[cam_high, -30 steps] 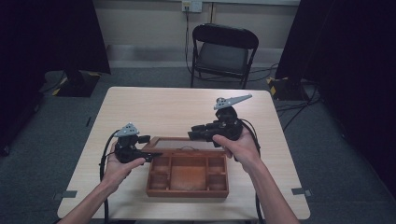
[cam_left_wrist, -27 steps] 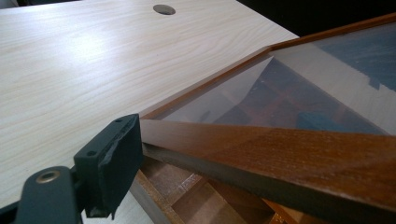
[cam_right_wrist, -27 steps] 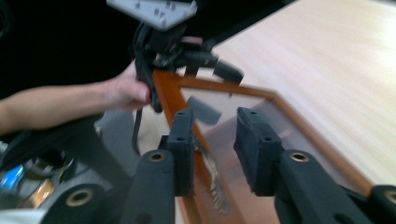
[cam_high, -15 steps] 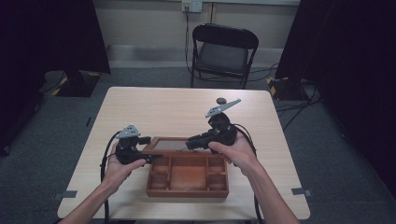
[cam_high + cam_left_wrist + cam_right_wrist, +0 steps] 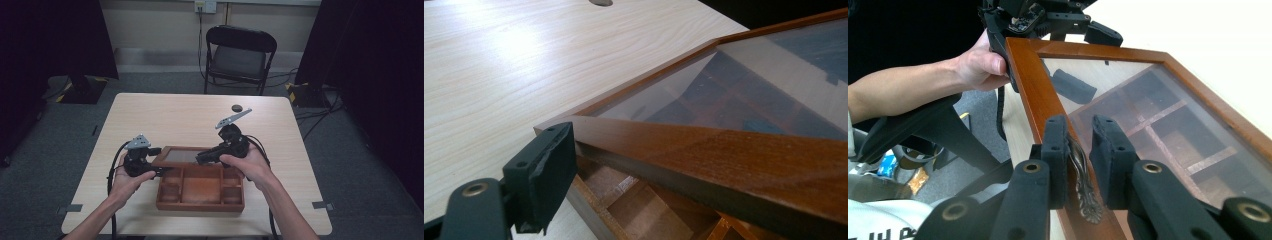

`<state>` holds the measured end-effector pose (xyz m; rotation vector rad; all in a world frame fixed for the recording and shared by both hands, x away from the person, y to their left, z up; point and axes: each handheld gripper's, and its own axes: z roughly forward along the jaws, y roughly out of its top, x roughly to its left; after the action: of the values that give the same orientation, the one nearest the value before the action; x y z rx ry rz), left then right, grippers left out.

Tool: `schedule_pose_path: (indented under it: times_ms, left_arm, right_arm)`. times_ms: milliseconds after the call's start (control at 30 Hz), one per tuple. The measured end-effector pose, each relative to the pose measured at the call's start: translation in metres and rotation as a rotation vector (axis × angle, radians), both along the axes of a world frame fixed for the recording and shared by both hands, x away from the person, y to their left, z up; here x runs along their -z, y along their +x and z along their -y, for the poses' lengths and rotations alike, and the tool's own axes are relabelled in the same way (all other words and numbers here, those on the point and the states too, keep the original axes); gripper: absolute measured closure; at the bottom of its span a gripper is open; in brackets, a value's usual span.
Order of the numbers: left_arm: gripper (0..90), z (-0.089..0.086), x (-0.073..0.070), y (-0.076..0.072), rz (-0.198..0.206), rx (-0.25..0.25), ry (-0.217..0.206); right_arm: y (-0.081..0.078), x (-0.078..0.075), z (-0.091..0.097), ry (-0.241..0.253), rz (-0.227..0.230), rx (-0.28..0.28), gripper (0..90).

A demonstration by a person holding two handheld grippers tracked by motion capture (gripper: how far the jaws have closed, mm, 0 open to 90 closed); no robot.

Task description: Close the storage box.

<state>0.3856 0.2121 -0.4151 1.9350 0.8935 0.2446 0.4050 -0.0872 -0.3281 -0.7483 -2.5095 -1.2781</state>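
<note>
High view: a compartmented wooden box (image 5: 200, 187) sits at the table's (image 5: 165, 117) 6 o'clock edge, its glass-panelled lid (image 5: 180, 156) raised at an angle. The right gripper (image 5: 202, 158) has its jaws narrowly parted around the lid's ornate metal handle (image 5: 1083, 187). The left gripper (image 5: 162, 171) clamps the lid's frame at its 9 o'clock corner.

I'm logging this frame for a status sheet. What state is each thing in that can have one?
Lid: partly raised, tilted over the box.
Box: open, compartments look empty.
Handle: between the right jaws.
Left hand-held gripper: at the lid's corner; one jaw beside the frame, closure unclear.
Right hand-held gripper: jaws around the handle, small gap on one side.
Chair: unfolded, empty.
</note>
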Motion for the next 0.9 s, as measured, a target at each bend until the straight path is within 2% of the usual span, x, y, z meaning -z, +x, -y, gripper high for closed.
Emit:
schedule_pose_path:
  times_ms: [100, 167, 300, 400, 500, 700, 900]
  left_arm:
    - [15.8, 0.0, 0.001, 0.0, -0.007, -0.004, 0.0]
    - [15.8, -0.001, 0.0, 0.0, -0.006, -0.005, 0.011]
    - [15.8, -0.001, 0.001, 0.0, -0.008, -0.004, -0.004]
    - [16.6, -0.003, 0.0, -0.001, 0.008, -0.011, 0.0]
    - [17.6, -0.005, 0.0, -0.002, 0.006, 0.002, -0.008]
    - [17.5, -0.015, 0.002, -0.001, -0.019, -0.021, -0.017]
    - [17.1, -0.018, 0.006, 0.004, -0.038, -0.034, 0.004]
  right_arm:
    - [0.001, 0.001, 0.0, -0.002, -0.011, -0.004, 75.6]
    - [0.001, 0.002, 0.001, 0.004, -0.023, -0.007, 79.0]
    - [0.001, 0.001, 0.0, 0.004, -0.017, -0.019, 81.4]
    - [0.001, 0.001, 0.0, 0.004, -0.013, -0.022, 81.7]
    - [0.0, 0.0, 0.0, -0.005, -0.006, -0.027, 81.8]
    - [-0.002, 0.002, 0.001, -0.033, -0.005, -0.04, 81.9]
    - [-0.004, 0.003, 0.002, -0.044, 0.007, -0.041, 82.0]
